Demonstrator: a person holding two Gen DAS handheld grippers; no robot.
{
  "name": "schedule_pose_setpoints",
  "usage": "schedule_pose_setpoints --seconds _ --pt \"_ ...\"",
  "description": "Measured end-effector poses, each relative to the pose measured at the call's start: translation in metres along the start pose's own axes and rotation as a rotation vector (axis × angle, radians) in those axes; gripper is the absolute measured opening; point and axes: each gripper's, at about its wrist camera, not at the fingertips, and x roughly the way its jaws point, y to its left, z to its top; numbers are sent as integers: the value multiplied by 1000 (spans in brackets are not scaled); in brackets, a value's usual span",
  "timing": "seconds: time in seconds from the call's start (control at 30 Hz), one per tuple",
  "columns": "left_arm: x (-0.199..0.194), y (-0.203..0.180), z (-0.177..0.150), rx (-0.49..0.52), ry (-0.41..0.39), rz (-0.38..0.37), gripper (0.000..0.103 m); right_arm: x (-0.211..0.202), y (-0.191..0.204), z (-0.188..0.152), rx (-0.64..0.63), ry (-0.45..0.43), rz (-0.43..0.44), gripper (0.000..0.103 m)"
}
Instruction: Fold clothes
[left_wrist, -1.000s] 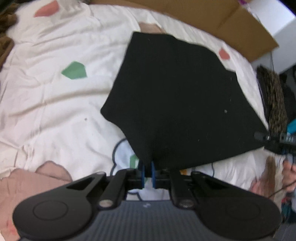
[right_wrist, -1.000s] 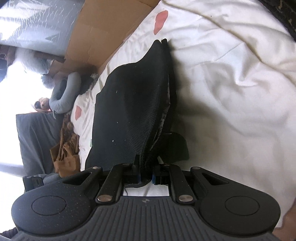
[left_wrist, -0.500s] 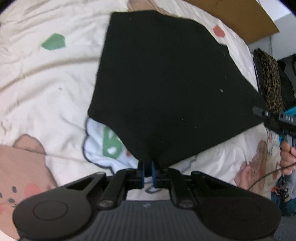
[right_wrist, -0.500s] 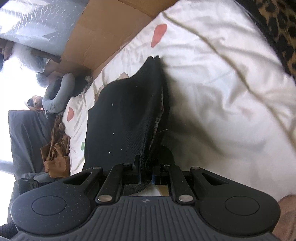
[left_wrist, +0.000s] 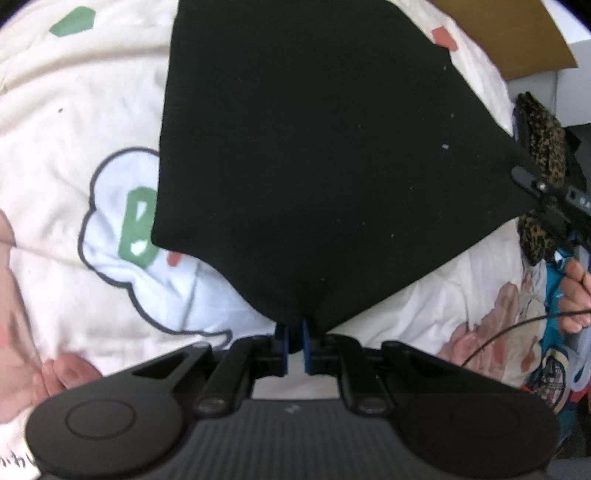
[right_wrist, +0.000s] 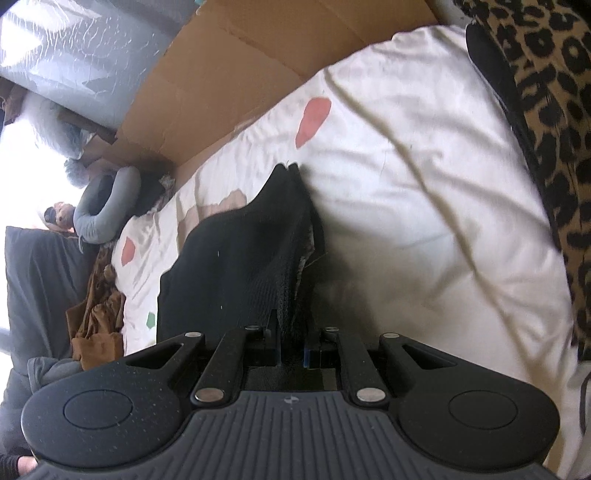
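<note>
Black garment (left_wrist: 325, 155) stretched above white bedsheet (left_wrist: 74, 103) | left gripper (left_wrist: 294, 345) clamped on near corner | right gripper (right_wrist: 291, 345) clamped on doubled edge | fold judged midway; laying flat, further folds pending

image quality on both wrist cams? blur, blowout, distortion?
Left wrist: strong fisheye bending, black garment an almost textureless dark mass, edges slightly soft. Right wrist: window area at far left blown out white, sheet bright, knit texture of the garment visible near the right gripper.
</note>
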Motion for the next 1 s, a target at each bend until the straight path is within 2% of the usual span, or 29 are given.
schedule_pose_setpoints --seconds 0.17,0.33,0.47,0.8,0.9,1.0 --pt "9 -18 4 -56 45 18 8 0 -1 12 5 -17 0 9" --pt "21 -45 -1 -45 67 -1 8 -3 -1 27 -7 -42 -12 9" --pt "27 -61 -6 -24 56 18 8 -4 -3 40 -27 -45 -23 9" --pt "44 -98 -22 6 103 -62 8 -11 -10 60 -61 -42 -52 9" --pt "52 -126 -3 8 107 -70 8 -13 -15 63 -64 -38 -69 9" --pt "51 -111 -9 7 110 -79 7 -15 -19 64 -57 -32 -84 9"
